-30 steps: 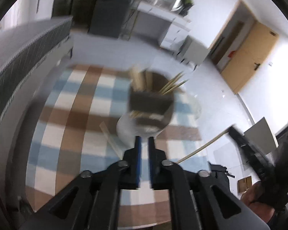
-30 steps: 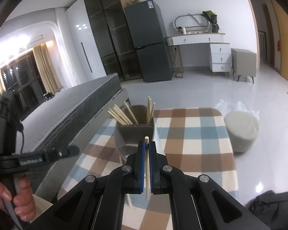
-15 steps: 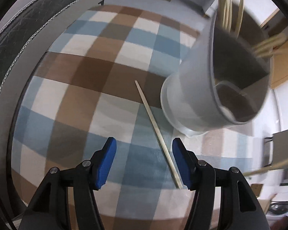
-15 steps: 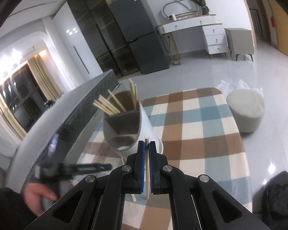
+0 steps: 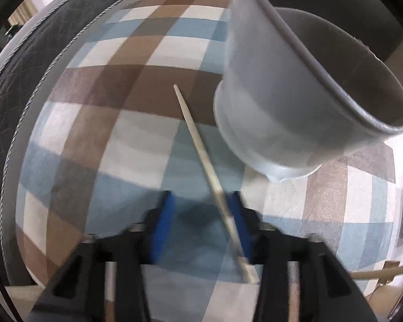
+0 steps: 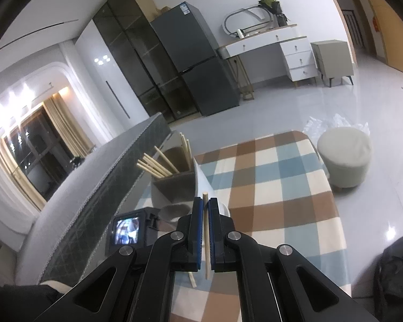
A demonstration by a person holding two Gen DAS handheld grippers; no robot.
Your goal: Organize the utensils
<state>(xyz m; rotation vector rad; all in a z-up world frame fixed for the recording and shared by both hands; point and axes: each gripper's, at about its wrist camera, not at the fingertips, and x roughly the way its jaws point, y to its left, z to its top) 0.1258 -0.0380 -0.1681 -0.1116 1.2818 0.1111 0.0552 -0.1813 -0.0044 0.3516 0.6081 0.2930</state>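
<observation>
Left wrist view, left to right:
- One dark quilted mattress edge [image 5: 10,86] runs along the left.
- The desk [image 5: 99,123] wears a cloth checked in brown, blue and cream.
- One loose chopstick [image 5: 194,136] lies flat on the cloth just left of the holder's foot, its near end between the blue pads [image 5: 164,214] of the left tool [image 5: 201,212].
- The left tool's jaws are closing. The stick sits close to the right-hand pad and we see no clamp on it. This part is blurred.
- One grey utensil holder [image 5: 276,102] stands on the desk and fills the upper right.

Right wrist view, left to right:
- One small lit screen [image 6: 126,231] on the other tool's camera.
- The same holder [image 6: 174,187] is split into compartments. Its chopsticks [image 6: 158,165] fan out in two bunches, at least seven in all. We cannot count them exactly.
- The right tool [image 6: 206,209] is clamped on one chopstick [image 6: 205,197], held in line with the fingers.
- One dark fridge [image 6: 196,59] carries a small label, too small to read.
- One white vanity unit [image 6: 276,43] has three drawers.
- One round stool [image 6: 344,158] stands on the floor.
</observation>
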